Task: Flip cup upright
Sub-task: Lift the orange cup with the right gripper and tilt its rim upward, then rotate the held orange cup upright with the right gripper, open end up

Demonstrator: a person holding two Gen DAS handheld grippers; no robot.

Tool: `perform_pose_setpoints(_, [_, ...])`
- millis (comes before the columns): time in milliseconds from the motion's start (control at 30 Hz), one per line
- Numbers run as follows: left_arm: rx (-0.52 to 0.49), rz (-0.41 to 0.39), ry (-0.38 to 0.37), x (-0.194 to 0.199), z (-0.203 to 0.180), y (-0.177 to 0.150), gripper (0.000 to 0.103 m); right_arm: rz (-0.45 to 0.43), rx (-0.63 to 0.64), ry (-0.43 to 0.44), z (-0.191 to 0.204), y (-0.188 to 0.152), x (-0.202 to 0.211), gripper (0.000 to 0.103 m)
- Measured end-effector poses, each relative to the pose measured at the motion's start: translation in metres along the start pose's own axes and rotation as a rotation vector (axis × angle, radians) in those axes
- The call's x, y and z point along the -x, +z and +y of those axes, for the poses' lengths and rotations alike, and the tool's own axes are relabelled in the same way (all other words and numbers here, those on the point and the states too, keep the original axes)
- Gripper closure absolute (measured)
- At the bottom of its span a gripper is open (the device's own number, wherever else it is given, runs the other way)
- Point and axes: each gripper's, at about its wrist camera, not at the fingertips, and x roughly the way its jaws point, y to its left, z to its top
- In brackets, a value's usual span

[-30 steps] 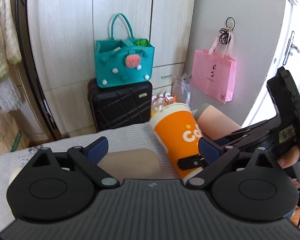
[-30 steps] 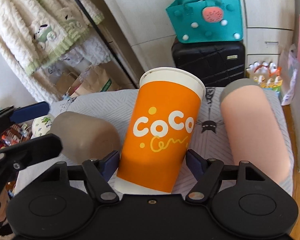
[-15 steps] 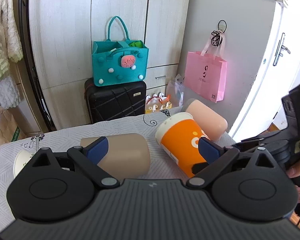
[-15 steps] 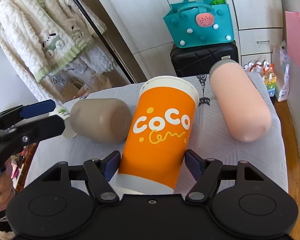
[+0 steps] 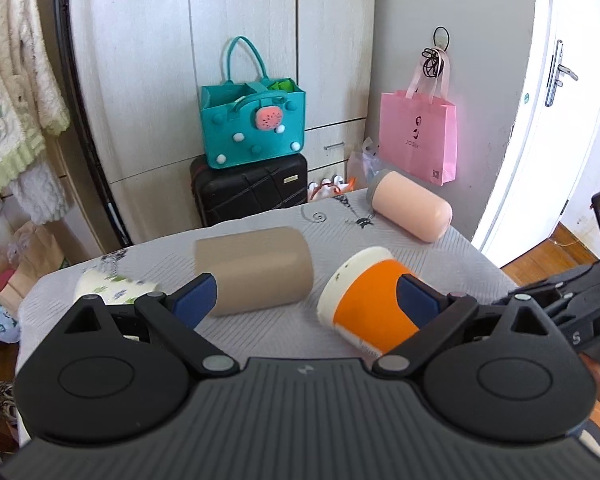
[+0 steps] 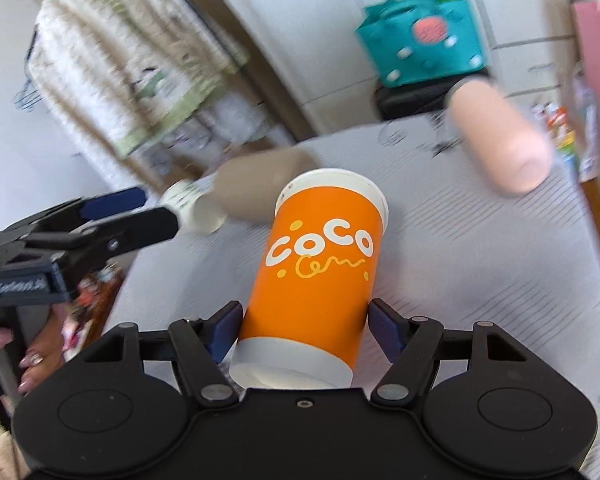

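My right gripper (image 6: 305, 322) is shut on the orange "CoCo" paper cup (image 6: 320, 264), gripping it near its white base and holding it tilted above the table, rim pointing away. The cup also shows in the left wrist view (image 5: 370, 300), tilted with its rim to the upper left. My left gripper (image 5: 305, 296) is open and empty, raised over the table's near side; it shows at the left of the right wrist view (image 6: 112, 216). A tan cup (image 5: 256, 270), a pink cup (image 5: 408, 210) and a small white patterned cup (image 5: 112, 286) lie on their sides.
The table has a grey-white patterned cloth (image 5: 440, 256). Beyond its far edge stand a black suitcase (image 5: 248, 190) with a teal bag (image 5: 254, 128) on top, wardrobe doors and a pink bag (image 5: 418, 136) on the wall. Clothes hang at the left (image 5: 16, 100).
Both grippers have risen and pulled back from the table. The right gripper has lifted the orange cup and tipped it, with the view swinging fast. The left gripper stays open.
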Motion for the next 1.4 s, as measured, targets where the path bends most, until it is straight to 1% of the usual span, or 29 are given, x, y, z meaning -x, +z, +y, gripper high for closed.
perform_pose_setpoints(67, [-0.002,-0.012,0.014,0.012,0.004,-0.005,0.005,0.016,0.008,0.023,0.01,-0.006,-0.005,0.029])
perform_pose_setpoints(233, [0.013,-0.035,0.025,0.041,0.019,-0.018,0.005,0.02,0.045,0.054,0.04,-0.015,-0.017,0.029])
perform_pose_setpoints(300, [0.022,-0.034,0.019,0.05,0.026,-0.023,0.005,0.009,0.066,0.041,0.051,-0.019,-0.021,0.029])
perform_pose_setpoints(433, [0.046,-0.015,0.011,0.06,0.037,-0.035,0.005,-0.038,0.135,-0.028,0.075,-0.028,-0.028,0.03])
perform_pose_setpoints(533, [0.078,0.007,-0.001,0.059,0.046,-0.045,0.005,-0.033,0.162,-0.046,0.082,-0.032,-0.033,0.03])
perform_pose_setpoints(600, [0.101,0.029,-0.023,0.054,0.05,-0.052,0.005,-0.014,0.167,-0.05,0.084,-0.035,-0.038,0.03])
perform_pose_setpoints(633, [0.112,0.043,-0.046,0.051,0.052,-0.056,0.005,-0.004,0.172,-0.051,0.086,-0.037,-0.041,0.03])
perform_pose_setpoints(767, [0.188,0.113,-0.172,0.037,0.061,-0.071,0.005,0.027,0.198,-0.059,0.092,-0.046,-0.048,0.028])
perform_pose_setpoints(800, [0.199,0.124,-0.188,0.033,0.061,-0.074,0.005,0.026,0.2,-0.046,0.091,-0.047,-0.048,0.027])
perform_pose_setpoints(867, [0.213,0.136,-0.2,0.025,0.062,-0.077,0.005,0.011,0.18,-0.01,0.087,-0.048,-0.045,0.015])
perform_pose_setpoints(900, [0.22,0.14,-0.203,0.022,0.063,-0.08,0.005,0.008,0.179,0.005,0.084,-0.048,-0.044,0.014])
perform_pose_setpoints(1033, [0.292,0.172,-0.244,0.007,0.077,-0.088,0.005,0.025,0.206,0.031,0.08,-0.048,-0.045,0.013])
perform_pose_setpoints(1133, [0.362,0.203,-0.296,-0.008,0.086,-0.093,0.006,0.083,0.222,0.103,0.075,-0.044,-0.048,0.012])
perform_pose_setpoints(1200, [0.387,0.212,-0.324,-0.016,0.089,-0.094,0.005,0.127,0.227,0.15,0.074,-0.04,-0.053,0.012])
perform_pose_setpoints(1267, [0.402,0.216,-0.331,-0.023,0.089,-0.094,0.005,0.158,0.235,0.184,0.073,-0.034,-0.058,0.012])
perform_pose_setpoints(1367, [0.422,0.223,-0.343,-0.031,0.089,-0.095,0.006,0.183,0.255,0.199,0.075,-0.026,-0.066,0.012])
perform_pose_setpoints(1400, [0.429,0.225,-0.346,-0.034,0.09,-0.095,0.008,0.189,0.263,0.201,0.075,-0.023,-0.069,0.012])
